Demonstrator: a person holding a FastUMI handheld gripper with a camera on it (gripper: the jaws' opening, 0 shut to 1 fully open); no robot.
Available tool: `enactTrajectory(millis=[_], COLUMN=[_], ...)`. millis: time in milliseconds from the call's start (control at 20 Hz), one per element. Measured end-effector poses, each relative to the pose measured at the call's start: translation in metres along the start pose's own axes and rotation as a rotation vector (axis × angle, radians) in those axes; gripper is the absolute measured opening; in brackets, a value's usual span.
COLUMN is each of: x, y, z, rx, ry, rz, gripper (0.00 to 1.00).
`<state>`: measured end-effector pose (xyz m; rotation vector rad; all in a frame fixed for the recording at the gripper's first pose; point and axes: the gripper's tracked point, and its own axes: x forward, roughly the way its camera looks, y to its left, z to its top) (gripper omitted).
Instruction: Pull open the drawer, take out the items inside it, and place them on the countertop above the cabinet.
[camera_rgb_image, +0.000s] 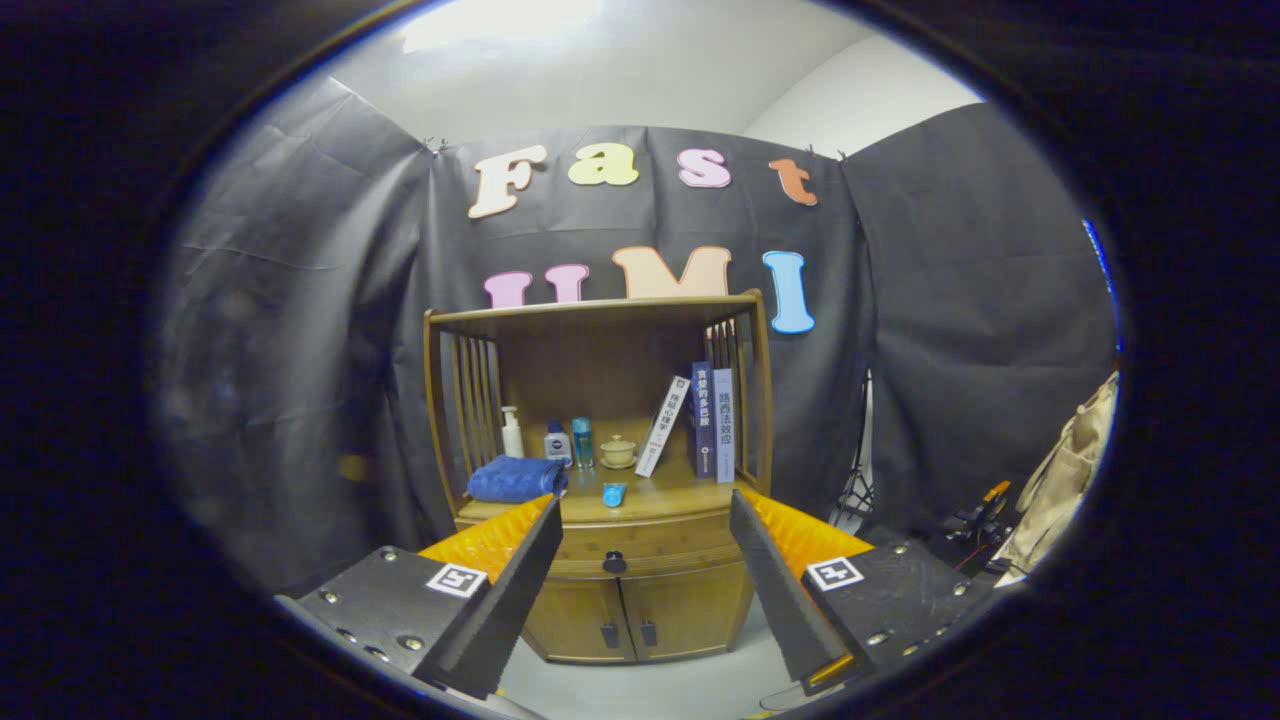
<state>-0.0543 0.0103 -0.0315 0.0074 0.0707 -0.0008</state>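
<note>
A: Start with the biggest thing. What stands ahead?

B: A wooden cabinet (640, 590) against the booth wall, with a slatted hutch (600, 325) over it. The bench (650, 500) is the cabinet's top, under the hutch roof. Below its front edge sits the drawer (650, 550), flush with the cabinet front as far as I can tell, its long axis running side to side along that edge. Two small doors (640, 610) are under it.

A: And the claw?

B: The claw (640, 520) is spread wide, gripping nothing. It is well short of the cabinet, and the drawer's dark knob (614, 562) shows between the fingers, facing straight out toward them. I judge the claw is lined up that way so the knob could be taken head-on.

A: What lies on the bench?

B: A folded blue towel (515, 478) at the left front corner. Three books (705, 422) at the right rear, two upright against the slats, one leaning on them. Along the back, a pump bottle (511, 432), a small white bottle (557, 441), a clear blue bottle (582, 441) and a lidded cup (618, 450). Smallest, a blue tube (614, 493) near the front edge, its cap end toward the claw.

A: So how far along is the job?

B: It reads both ways. The drawer's inside is hidden; it may hold items, or the tube and towel may have come from it.
</note>
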Motion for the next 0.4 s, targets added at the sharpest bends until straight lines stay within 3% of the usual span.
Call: enactTrajectory(millis=[400], x=[-0.0009], y=[0.003], z=[0.0055], rx=[0.002], ry=[-0.01], rz=[0.003], gripper=[1.0])
